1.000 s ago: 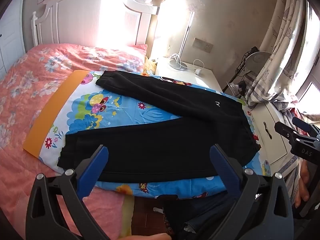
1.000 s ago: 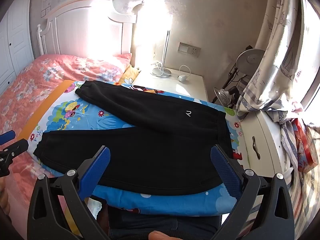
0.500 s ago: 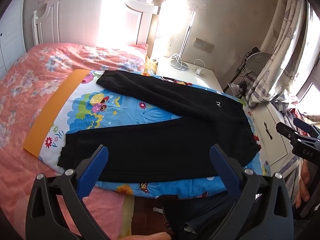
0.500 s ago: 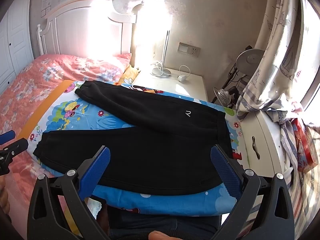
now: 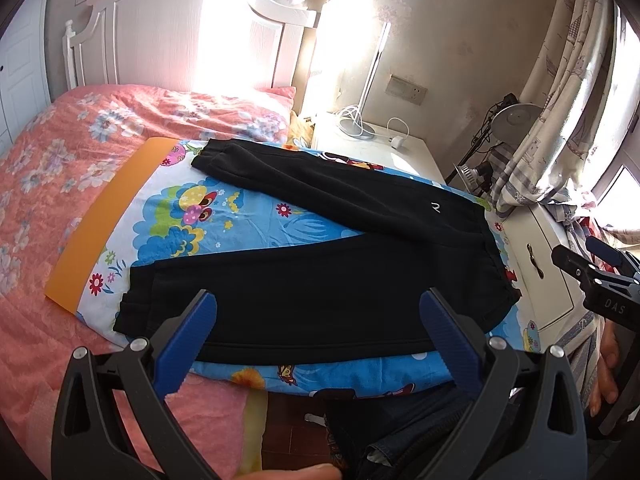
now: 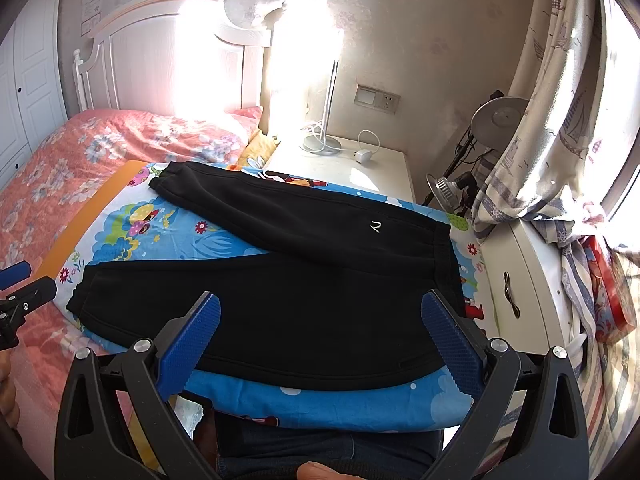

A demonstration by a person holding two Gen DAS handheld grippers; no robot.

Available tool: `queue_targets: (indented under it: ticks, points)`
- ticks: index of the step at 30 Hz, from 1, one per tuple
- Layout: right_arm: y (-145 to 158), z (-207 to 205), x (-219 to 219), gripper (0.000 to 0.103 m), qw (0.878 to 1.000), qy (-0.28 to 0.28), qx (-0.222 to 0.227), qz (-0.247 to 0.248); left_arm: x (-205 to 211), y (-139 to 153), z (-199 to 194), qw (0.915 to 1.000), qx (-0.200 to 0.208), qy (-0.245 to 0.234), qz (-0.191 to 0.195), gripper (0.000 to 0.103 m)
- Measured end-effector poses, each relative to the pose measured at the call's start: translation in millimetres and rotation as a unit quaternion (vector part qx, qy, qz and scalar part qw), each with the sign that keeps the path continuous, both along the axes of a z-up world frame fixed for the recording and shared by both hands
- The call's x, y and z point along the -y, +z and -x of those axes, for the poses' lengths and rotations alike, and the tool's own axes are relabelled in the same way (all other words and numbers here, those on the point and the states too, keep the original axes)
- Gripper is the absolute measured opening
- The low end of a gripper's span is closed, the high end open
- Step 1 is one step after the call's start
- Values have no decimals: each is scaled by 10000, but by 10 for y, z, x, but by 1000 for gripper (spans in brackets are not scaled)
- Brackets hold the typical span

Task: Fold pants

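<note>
Black pants [image 5: 320, 264] lie spread flat on a blue cartoon-print cloth [image 5: 224, 220], legs apart in a V, cuffs to the left, waistband to the right; they also show in the right wrist view [image 6: 288, 280]. My left gripper [image 5: 318, 308] is open and empty, held above the near edge of the pants, over the near leg. My right gripper [image 6: 320, 308] is open and empty, held above the near edge toward the waistband. Each gripper shows at the edge of the other's view.
The cloth lies on an orange board [image 5: 96, 224] on a pink floral bed [image 5: 48, 152] with a white headboard. A white nightstand [image 6: 344, 164] with a lamp and charger stands behind. A white cabinet [image 6: 516, 280], a desk lamp and curtains are on the right.
</note>
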State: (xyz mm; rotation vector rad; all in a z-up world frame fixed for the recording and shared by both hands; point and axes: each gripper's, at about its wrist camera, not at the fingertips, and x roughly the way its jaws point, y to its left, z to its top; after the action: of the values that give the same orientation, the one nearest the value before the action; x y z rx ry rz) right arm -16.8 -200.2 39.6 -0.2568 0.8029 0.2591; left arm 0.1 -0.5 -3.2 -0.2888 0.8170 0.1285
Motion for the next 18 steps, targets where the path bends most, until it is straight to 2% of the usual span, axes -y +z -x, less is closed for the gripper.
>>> queue_targets:
  ticks: [18]
  points:
    - [-2,-6,2,97,10000,2,-5,-1,0,-9,-6,10000,-7,-4,26,101]
